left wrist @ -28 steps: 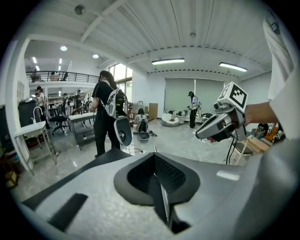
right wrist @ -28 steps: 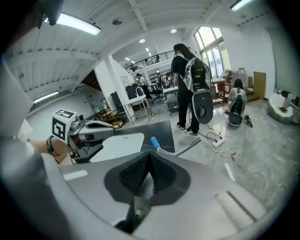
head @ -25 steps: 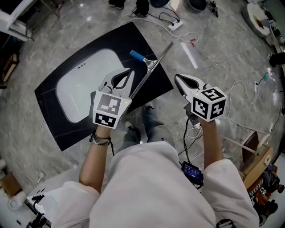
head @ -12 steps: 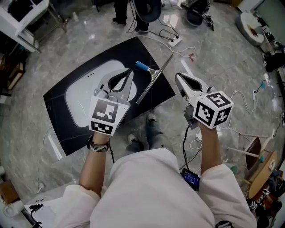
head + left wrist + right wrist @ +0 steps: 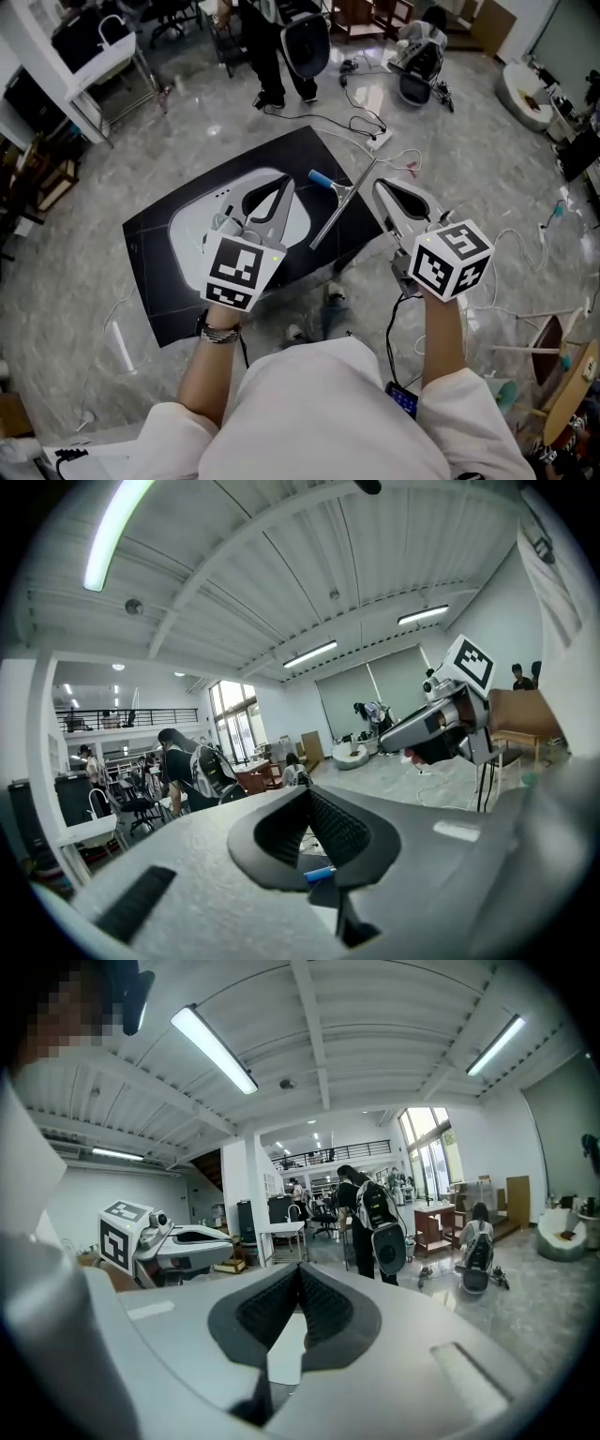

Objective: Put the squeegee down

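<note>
Squeegee point(image 5: 336, 202) flat on black panel point(image 5: 155, 277) on floor point(image 5: 487, 187), at panel's 2 o'clock edge, untouched. Left gripper point(image 5: 283, 186) clenched, empty, at squeegee's 9 o'clock. Right gripper point(image 5: 381, 189) clenched, empty, at 3 o'clock.

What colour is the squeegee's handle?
The squeegee handle is blue; the head view shows it best.

Your squeegee point(image 5: 339, 204) lies flat on the black panel point(image 5: 164, 295) on the floor point(image 5: 469, 159), by the panel's right edge. Its short blue handle points toward the white patch point(image 5: 187, 225). Its long, thin metal blade runs diagonally, the far end reaching past the panel's edge.
</note>
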`<state>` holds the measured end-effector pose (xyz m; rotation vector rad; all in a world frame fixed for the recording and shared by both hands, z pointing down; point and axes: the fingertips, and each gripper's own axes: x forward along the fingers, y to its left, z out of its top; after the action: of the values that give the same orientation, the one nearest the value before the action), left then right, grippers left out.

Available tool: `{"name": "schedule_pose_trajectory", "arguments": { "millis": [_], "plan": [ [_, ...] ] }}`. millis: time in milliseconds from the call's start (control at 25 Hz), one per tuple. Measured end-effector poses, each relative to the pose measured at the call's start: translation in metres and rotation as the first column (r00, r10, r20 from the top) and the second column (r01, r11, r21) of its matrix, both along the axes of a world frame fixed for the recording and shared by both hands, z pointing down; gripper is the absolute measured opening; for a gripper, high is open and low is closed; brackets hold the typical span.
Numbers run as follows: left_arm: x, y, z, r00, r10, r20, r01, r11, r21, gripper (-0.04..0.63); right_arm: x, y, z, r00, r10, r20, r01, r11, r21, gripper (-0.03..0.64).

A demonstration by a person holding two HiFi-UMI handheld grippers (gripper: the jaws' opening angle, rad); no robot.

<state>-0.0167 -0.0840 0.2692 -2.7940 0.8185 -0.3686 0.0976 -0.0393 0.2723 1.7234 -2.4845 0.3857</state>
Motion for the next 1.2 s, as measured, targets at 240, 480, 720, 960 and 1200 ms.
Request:
{"name": "schedule_pose_trajectory", "arguments": {
  "millis": [240,480,720,960,1200],
  "plan": [
    [-0.023,0.006,-0.042,1.0,-0.015,-0.028,0.017,0.997,0.081,0.006,-0.018,0.012,-0.035,0.998,-0.016,-0.058,0.02,0.997,0.077,0.005],
    [-0.031,0.018,-0.069,0.999,-0.005,-0.038,0.01,0.991,0.136,0.008,-0.028,0.017,-0.061,0.998,-0.015,-0.056,0.023,0.99,0.136,0.005],
    [-0.037,0.016,-0.073,0.999,-0.007,-0.05,0.014,0.99,0.139,0.009,-0.039,0.014,-0.063,0.996,-0.032,-0.083,0.043,0.989,0.14,0.005],
    [-0.038,0.015,-0.073,0.998,0.0,-0.056,0.008,0.99,0.142,0.009,-0.045,0.011,-0.063,0.992,-0.039,-0.12,0.056,0.988,0.142,0.005],
    [-0.041,0.011,-0.076,0.998,0.001,-0.064,0.008,0.99,0.14,0.009,-0.051,0.008,-0.065,0.989,-0.056,-0.138,0.076,0.987,0.142,0.005]
  ]
}}
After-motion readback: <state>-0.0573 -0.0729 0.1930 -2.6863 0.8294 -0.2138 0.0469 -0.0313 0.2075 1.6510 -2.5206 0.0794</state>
